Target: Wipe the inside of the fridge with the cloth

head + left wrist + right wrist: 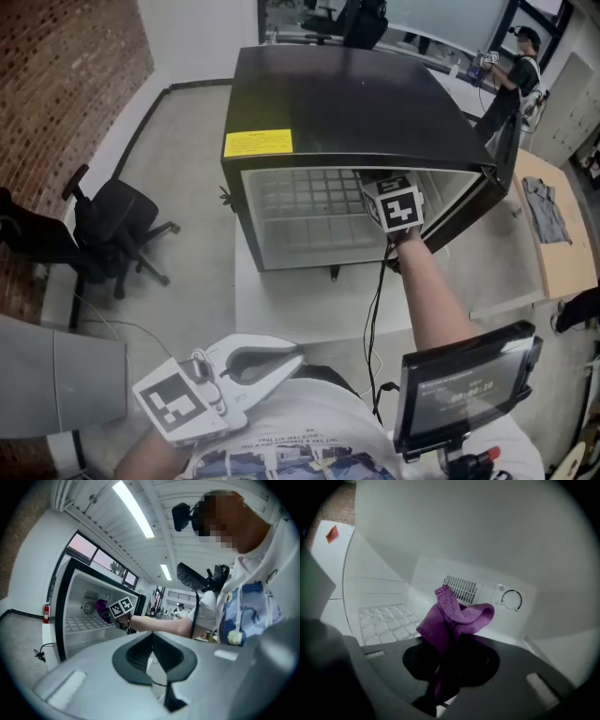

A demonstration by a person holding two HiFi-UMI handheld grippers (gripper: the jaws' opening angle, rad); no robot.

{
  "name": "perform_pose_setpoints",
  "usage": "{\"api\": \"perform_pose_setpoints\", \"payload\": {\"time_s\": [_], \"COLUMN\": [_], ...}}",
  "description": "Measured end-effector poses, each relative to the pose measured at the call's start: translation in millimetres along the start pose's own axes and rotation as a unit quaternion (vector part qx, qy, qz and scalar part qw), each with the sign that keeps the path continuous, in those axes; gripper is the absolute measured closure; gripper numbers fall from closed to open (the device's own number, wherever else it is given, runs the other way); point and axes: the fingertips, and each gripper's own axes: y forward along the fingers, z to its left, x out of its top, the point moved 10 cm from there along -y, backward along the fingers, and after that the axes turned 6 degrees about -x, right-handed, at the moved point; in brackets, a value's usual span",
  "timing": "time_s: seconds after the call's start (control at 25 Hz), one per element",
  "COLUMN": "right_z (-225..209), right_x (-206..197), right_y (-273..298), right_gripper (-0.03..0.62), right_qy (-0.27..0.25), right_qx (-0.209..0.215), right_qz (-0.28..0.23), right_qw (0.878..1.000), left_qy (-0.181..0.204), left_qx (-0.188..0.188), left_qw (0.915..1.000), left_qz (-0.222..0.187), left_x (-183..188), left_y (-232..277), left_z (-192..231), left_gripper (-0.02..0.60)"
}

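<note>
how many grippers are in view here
2. The right gripper is inside the fridge, jaws shut on the purple cloth. The left gripper is outside it, low by the person's torso, jaws together and empty.

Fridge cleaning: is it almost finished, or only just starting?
Looks like an early stage. Done: the fridge stands open and the right gripper is shut on the purple cloth inside it. In hand: the cloth hangs near the back vent, above the wire shelf, not clearly touching either. Left: the wiping itself. The left gripper is shut and empty.
</note>
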Motion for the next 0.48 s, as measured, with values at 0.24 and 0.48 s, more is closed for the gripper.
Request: {"api": "perform_pose_setpoints", "payload": {"time_s": [0.24,0.48], "right_z": [35,69], "right_x": [15,36], "right_y": [10,15], "right_gripper": [0.516,0.516], "right_qy": [0.009,0.013], "right_qx": [0.048,0.089], "right_qz": [-0.001,-0.014], "right_qw": [0.999,0.996], "left_qy": [-0.005,-0.011], "left_qx": [0.014,0.036], "left_qw": [0.9999,0.9992], "left_qz": [-0.002,-0.01], "left_x": [-3,-4], "left_y": [-8,-23], "left_z": [-4,-13], "left_gripper": [0.575,0.575]}}
